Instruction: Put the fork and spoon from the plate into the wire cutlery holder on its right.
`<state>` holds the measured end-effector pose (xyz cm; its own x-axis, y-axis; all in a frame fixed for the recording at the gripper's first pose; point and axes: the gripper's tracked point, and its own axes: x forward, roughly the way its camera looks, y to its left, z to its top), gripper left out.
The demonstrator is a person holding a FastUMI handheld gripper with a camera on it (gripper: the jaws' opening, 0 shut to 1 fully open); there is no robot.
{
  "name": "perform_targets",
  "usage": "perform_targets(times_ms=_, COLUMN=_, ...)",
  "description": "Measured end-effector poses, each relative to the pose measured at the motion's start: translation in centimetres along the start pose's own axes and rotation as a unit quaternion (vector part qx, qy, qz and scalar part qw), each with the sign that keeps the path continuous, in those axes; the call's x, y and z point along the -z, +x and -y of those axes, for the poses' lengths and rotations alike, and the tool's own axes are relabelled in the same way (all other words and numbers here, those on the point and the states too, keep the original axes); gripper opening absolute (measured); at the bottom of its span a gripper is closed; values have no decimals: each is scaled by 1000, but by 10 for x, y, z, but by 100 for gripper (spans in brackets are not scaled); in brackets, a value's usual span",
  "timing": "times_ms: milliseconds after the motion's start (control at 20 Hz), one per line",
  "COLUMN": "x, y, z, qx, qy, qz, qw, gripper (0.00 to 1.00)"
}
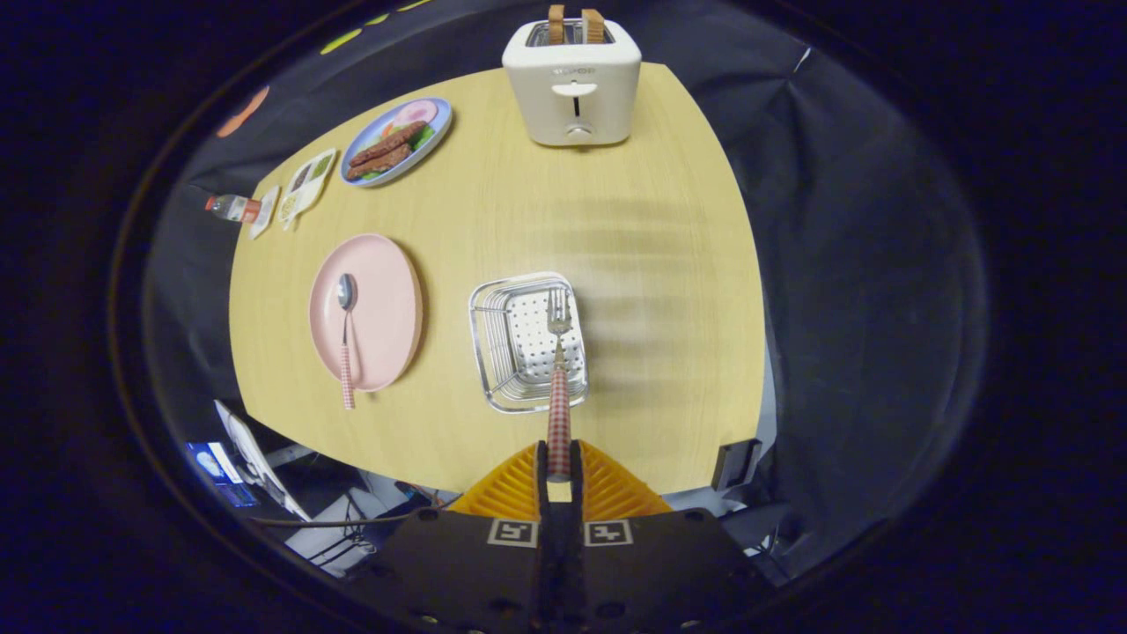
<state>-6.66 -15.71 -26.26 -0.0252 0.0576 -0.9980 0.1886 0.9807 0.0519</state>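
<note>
My gripper (558, 471) is shut on the red-checked handle of the fork (558, 352). The fork points straight ahead from the fingers, its tines hanging over the right part of the wire cutlery holder (493, 339), a square silver basket with a perforated floor. Left of the holder lies the pink plate (387, 308). On it rests the spoon (346, 339), bowl towards the far side, its checked handle sticking out over the plate's near rim.
A white toaster (572, 84) with two slices of bread stands at the far end of the wooden table (651, 264). A blue plate of food (396, 139), small trays (304, 185) and a bottle (231, 208) sit at the far left.
</note>
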Motion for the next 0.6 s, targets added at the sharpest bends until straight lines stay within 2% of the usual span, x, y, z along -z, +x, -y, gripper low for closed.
perform_targets(times_ms=250, x=-1, y=4, z=6, qx=-6, qy=20, qz=25, qw=999, gripper=19)
perform_targets(times_ms=350, x=-5, y=-2, z=4, qx=-13, qy=25, qz=47, qw=998, gripper=33)
perform_targets(times_ms=550, x=-28, y=-30, z=-22, qx=-22, qy=-7, qz=153, qw=988, gripper=83)
perform_targets(times_ms=600, x=-35, y=-39, z=-35, qx=-28, qy=-14, qz=182, qw=983, gripper=87)
